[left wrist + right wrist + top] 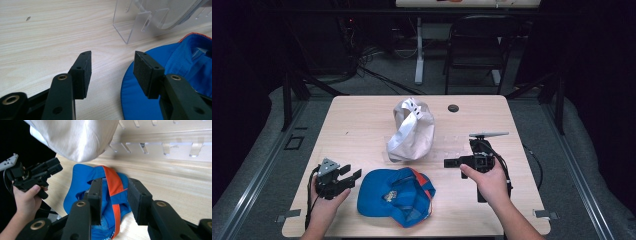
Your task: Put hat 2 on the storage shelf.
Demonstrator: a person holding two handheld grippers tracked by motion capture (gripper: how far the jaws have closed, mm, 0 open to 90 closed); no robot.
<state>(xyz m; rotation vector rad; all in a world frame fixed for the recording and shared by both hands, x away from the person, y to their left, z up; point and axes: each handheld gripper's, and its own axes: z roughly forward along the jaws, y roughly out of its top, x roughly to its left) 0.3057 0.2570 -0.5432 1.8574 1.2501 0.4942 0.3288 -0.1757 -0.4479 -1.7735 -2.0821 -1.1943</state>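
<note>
Lying nearest at the table's front edge: blue cap (394, 196), upside down, soft cloth crown slumping, orange strap running across its open inside, smooth rounded brim pointing toward the left.

Resting just left of that brim: left gripper (346, 177), held in a hand, jaws standing wide apart, gripping nothing. In the left gripper view, one matte black foam pad hovering over bare wood, the other over the brim's edge (136, 100); contact with the brim not clear.

Hovering to the cap's right: right gripper (448, 163), held level in a hand and pointing left, jaws parted about halfway, holding nothing. In the right gripper view, framing the orange strap (112, 182) between its pads, well apart from it.

Sitting behind the cap, mid-table: white cap (412, 129), pale, slightly glossy fabric, propped up on a clear acrylic stand (136, 27) with sharp folded edges.

Carrying all of it: pale wood-grain table (357, 120), plus a small black round disc (453, 108) near the far edge.
</note>
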